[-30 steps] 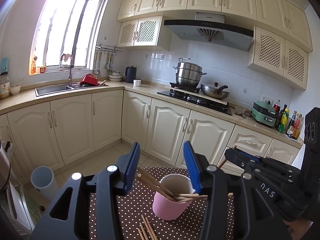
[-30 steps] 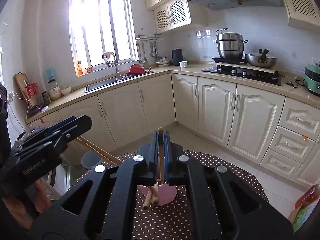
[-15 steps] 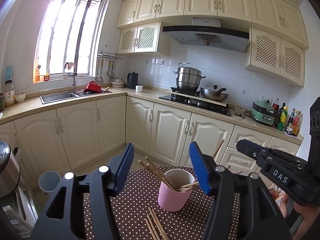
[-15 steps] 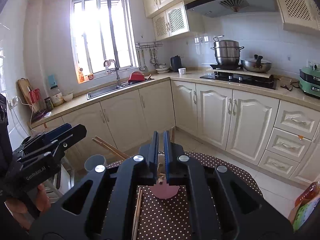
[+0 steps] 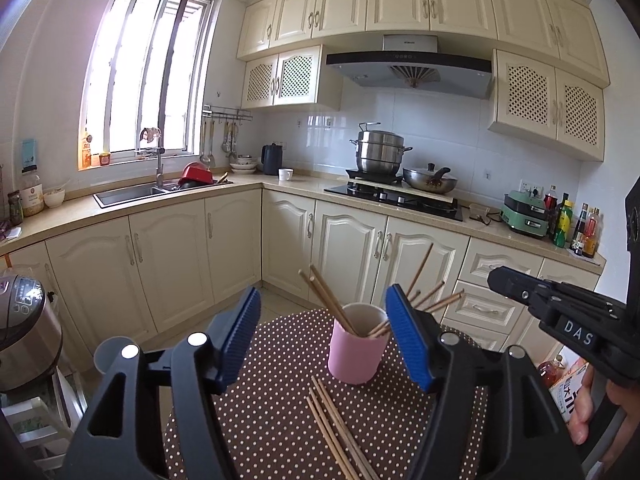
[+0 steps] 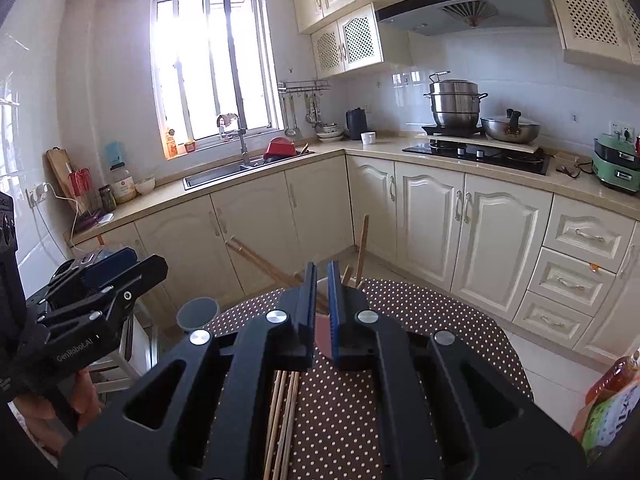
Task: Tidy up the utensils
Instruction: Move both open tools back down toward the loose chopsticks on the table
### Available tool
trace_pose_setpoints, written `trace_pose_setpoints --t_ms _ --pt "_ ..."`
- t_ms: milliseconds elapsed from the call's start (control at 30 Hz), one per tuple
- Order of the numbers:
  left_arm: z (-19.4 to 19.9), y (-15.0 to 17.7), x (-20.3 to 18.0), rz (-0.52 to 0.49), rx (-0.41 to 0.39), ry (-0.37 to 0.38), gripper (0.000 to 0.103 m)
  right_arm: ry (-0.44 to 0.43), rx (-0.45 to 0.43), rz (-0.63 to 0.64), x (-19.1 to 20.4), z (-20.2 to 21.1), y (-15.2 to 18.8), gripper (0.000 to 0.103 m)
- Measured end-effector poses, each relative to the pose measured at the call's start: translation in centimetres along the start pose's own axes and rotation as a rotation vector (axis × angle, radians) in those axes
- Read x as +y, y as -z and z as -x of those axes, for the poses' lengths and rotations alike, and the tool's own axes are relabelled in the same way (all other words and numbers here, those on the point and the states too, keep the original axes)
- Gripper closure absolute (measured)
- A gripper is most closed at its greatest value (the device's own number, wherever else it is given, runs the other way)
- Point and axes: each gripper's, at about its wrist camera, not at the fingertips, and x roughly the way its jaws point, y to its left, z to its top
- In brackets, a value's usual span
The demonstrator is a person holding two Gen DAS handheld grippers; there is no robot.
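A pink cup [image 5: 357, 345] stands on the brown polka-dot table [image 5: 280, 420] with several wooden chopsticks [image 5: 328, 300] sticking out of it. More loose chopsticks [image 5: 336, 436] lie on the cloth in front of it. My left gripper [image 5: 324, 336] is open and empty, held back from the cup. My right gripper [image 6: 322, 304] has its blue pads nearly closed with nothing between them; the cup [image 6: 323, 334] is mostly hidden behind it, and loose chopsticks [image 6: 282, 420] lie below it.
A rice cooker [image 5: 24, 332] and a grey bin [image 5: 110, 354] stand left of the table. A packet and bottle [image 6: 608, 396] sit at the table's right edge. Kitchen cabinets and a counter [image 5: 360, 196] run behind.
Both grippers have pulled back and up from the cup. The right gripper, shut on a chopstick a second ago, now holds nothing; that chopstick stands in the cup.
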Motion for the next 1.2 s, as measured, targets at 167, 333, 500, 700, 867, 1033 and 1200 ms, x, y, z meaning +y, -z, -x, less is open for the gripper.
trace_pose_setpoints --t_ms 167,333,500,700,867,1033,1200 --pt "0.7 2.2 0.6 -0.005 0.042 -0.007 0.038 -0.004 0.03 0.004 0.6 0.5 1.8 0.096" --pt "0.3 4.4 1.5 0.007 0.106 -0.012 0.038 -0.017 0.074 -0.005 0.8 0.0 4.0 0.096" --pt "-2.3 7.5 2.5 0.023 0.245 0.007 0.038 -0.027 0.134 0.002 1.2 -1.3 6.6 0.096" --pt "-7.2 12.8 3.1 0.064 0.466 0.029 0.038 -0.028 0.23 -0.006 0.5 -4.0 10.3 0.096" --pt "-10.3 16.0 2.7 0.06 0.566 0.01 0.038 -0.029 0.305 -0.048 -0.9 -6.3 12.9 0.096" --pt "-12.4 17.6 2.3 0.055 0.613 0.002 0.038 -0.039 0.352 -0.082 -1.9 -7.8 14.8 0.096" --pt "-13.7 18.3 1.8 0.047 0.625 0.001 0.038 -0.052 0.374 -0.105 -2.4 -8.7 15.9 0.096"
